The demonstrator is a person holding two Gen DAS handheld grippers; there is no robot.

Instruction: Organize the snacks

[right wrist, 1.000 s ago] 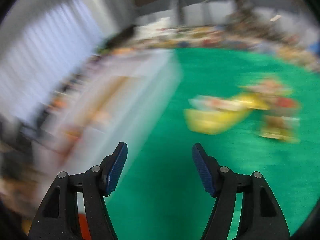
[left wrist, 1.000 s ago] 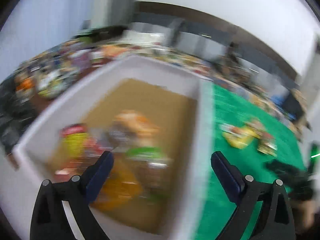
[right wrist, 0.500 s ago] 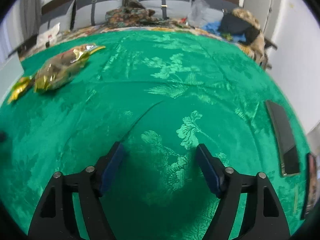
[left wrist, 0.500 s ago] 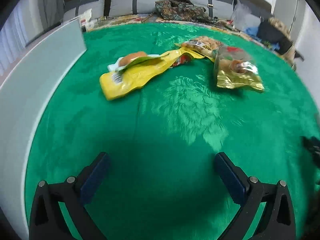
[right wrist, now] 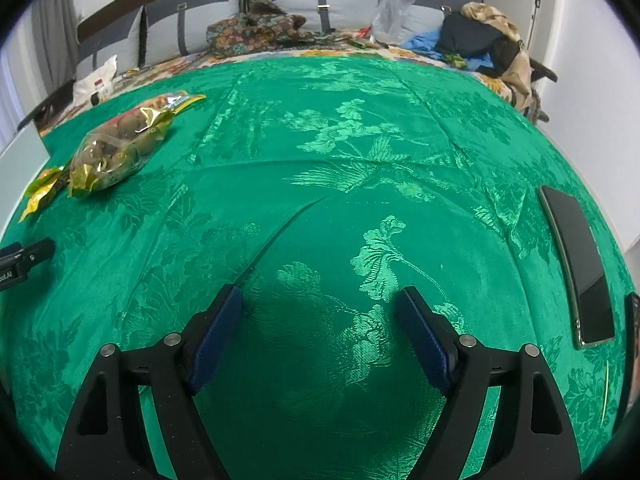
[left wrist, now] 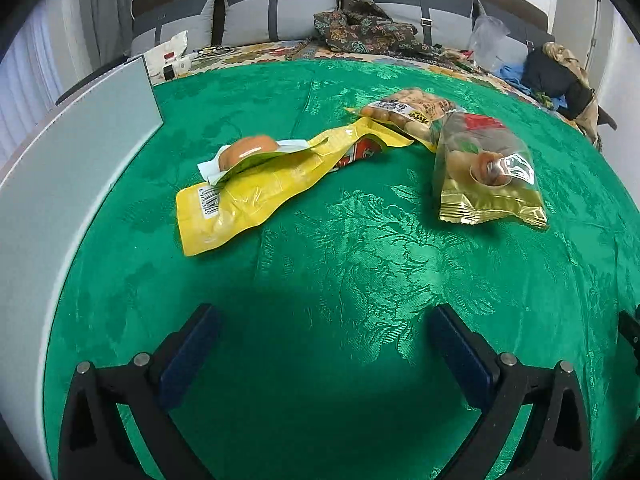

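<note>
We find four snack packs grouped on the green tablecloth (left wrist: 360, 264). In the left wrist view, the long yellow pouch (left wrist: 256, 196) lies at eleven o'clock from the left gripper (left wrist: 324, 344), with a small pack showing an orange sausage (left wrist: 248, 152) resting on its upper part. A pack of round nuts (left wrist: 408, 114) lies at one o'clock, touching the far tip of the yellow pouch. The gold-edged clear bag (left wrist: 484, 172) lies just beside the nuts, nearer to us and overlapping their edge.

The left gripper stands wide open above bare cloth, nothing between its jaws. The right gripper (right wrist: 320, 332) is likewise spread wide, its jaws having just been opening, with only cloth between them.

A white box wall (left wrist: 60, 200) runs along the nine o'clock side of the left view, near the yellow pouch but apart from it. No object lies between either gripper and the packs.

The right wrist view alone shows a dark phone (right wrist: 576, 268) at three o'clock on the cloth, well apart from the snacks, and part of the other gripper at nine o'clock. It shows the gold bag at ten o'clock, the yellow pouch mostly cut off. Only the left view shows the sausage pack. Both views show a sofa (left wrist: 280, 12) with piled cloth beyond the table.
</note>
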